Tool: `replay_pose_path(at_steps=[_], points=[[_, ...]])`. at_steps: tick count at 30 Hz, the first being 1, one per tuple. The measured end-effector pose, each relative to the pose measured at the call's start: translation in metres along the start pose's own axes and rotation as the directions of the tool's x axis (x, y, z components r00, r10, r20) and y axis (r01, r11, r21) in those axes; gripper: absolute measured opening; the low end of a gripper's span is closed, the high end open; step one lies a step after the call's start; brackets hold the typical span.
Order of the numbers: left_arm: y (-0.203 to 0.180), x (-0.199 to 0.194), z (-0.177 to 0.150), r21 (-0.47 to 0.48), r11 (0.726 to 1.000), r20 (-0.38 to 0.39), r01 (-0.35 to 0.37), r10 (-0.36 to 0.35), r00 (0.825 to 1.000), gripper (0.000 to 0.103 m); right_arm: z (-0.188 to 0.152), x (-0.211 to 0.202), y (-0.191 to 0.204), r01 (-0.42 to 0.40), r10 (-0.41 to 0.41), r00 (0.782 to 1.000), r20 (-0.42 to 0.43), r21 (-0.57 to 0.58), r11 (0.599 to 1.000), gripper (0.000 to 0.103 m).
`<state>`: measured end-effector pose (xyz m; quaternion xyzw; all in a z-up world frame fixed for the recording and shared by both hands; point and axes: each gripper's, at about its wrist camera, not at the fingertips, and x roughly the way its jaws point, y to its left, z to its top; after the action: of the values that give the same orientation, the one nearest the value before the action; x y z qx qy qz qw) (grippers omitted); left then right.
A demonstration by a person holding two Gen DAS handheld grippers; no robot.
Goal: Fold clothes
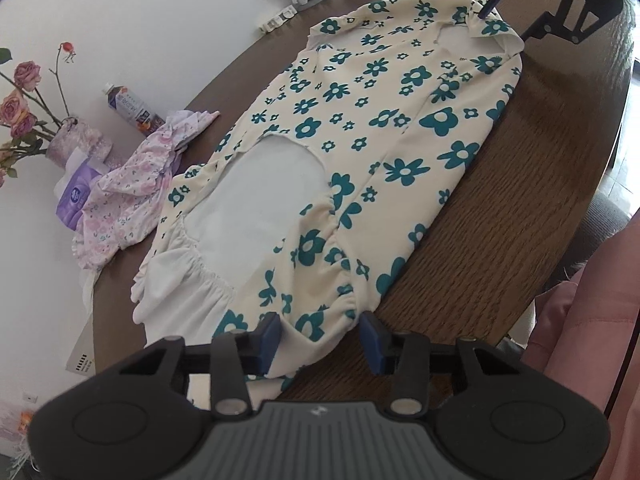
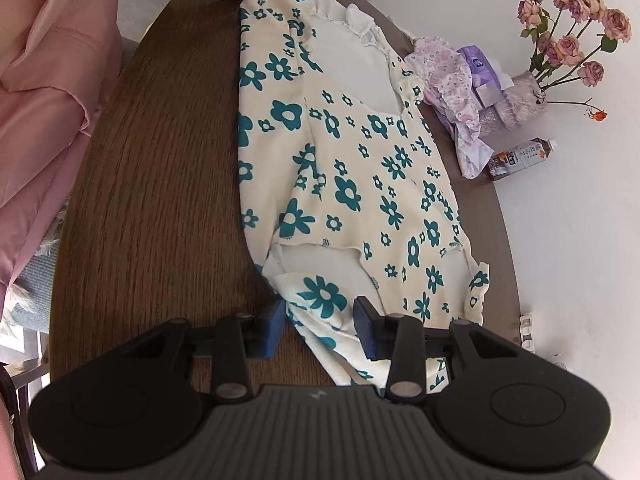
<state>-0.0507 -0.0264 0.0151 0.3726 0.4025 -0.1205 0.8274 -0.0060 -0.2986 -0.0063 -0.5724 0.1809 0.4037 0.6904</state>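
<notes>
Dress (image 1: pixel 384 128): cream with teal flowers, white lining
Small garment (image 1: pixel 132 188): white with pink floral print
Table (image 1: pixel 520 184): dark brown wood grain
Tissue pack (image 1: pixel 74 192): purple
Roses (image 2: pixel 576 28): dusty pink
Gripper pads (image 1: pixel 269 334): blue
Jacket (image 2: pixel 40 92): pink

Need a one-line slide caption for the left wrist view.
Left tool open at one end of a cream floral garment spread on a wooden table; right tool at the far end.

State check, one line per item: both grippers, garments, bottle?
left gripper: jaws open, straddling the dress's gathered edge
right gripper: jaws open, astride the opposite end
floral dress: spread flat, partly folded
pink garment: crumpled heap
bottle: lying on its side, capped
</notes>
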Motion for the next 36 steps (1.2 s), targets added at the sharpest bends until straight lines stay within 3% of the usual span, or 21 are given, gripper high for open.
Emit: replay_pose_path(at_steps=[2, 5, 7, 20, 26, 31, 36], points=[[-0.004, 0.0, 0.0, 0.026, 1.0, 0.007, -0.003, 0.003, 1.0, 0.028, 0.001, 0.001, 0.0, -0.007, 0.007, 1.0, -0.002, -0.009, 1.0, 0.033], [-0.007, 0.0, 0.001, 0.043, 0.999, 0.014, 0.009, -0.009, 1.0, 0.007, 0.005, 0.002, 0.003, -0.036, 0.035, 0.999, -0.019, -0.027, 0.999, 0.01], [-0.009, 0.0, 0.001, 0.056, 0.998, 0.011, 0.01, -0.01, 1.0, 0.005, 0.007, 0.003, 0.006, -0.044, 0.043, 0.999, -0.028, -0.041, 0.998, 0.008], [0.009, -0.009, 0.009, 0.012, 1.0, 0.038, 0.001, -0.001, 0.999, 0.003, 0.007, -0.005, -0.011, 0.008, -0.008, 1.0, -0.002, 0.004, 1.0, 0.006], [0.028, -0.013, 0.022, 0.024, 0.998, 0.053, -0.051, 0.05, 0.997, 0.003, 0.009, -0.004, -0.03, 0.081, -0.081, 0.997, 0.011, 0.003, 0.997, 0.005], [0.048, 0.001, 0.039, 0.044, 0.996, 0.06, -0.076, 0.073, 0.996, 0.003, 0.01, 0.012, -0.052, 0.101, -0.101, 0.995, 0.0, 0.007, 0.995, 0.005], [0.069, 0.03, 0.051, 0.05, 0.998, 0.047, -0.048, 0.046, 0.998, 0.003, 0.009, 0.036, -0.074, 0.075, -0.074, 0.997, -0.019, 0.022, 0.997, 0.005]])
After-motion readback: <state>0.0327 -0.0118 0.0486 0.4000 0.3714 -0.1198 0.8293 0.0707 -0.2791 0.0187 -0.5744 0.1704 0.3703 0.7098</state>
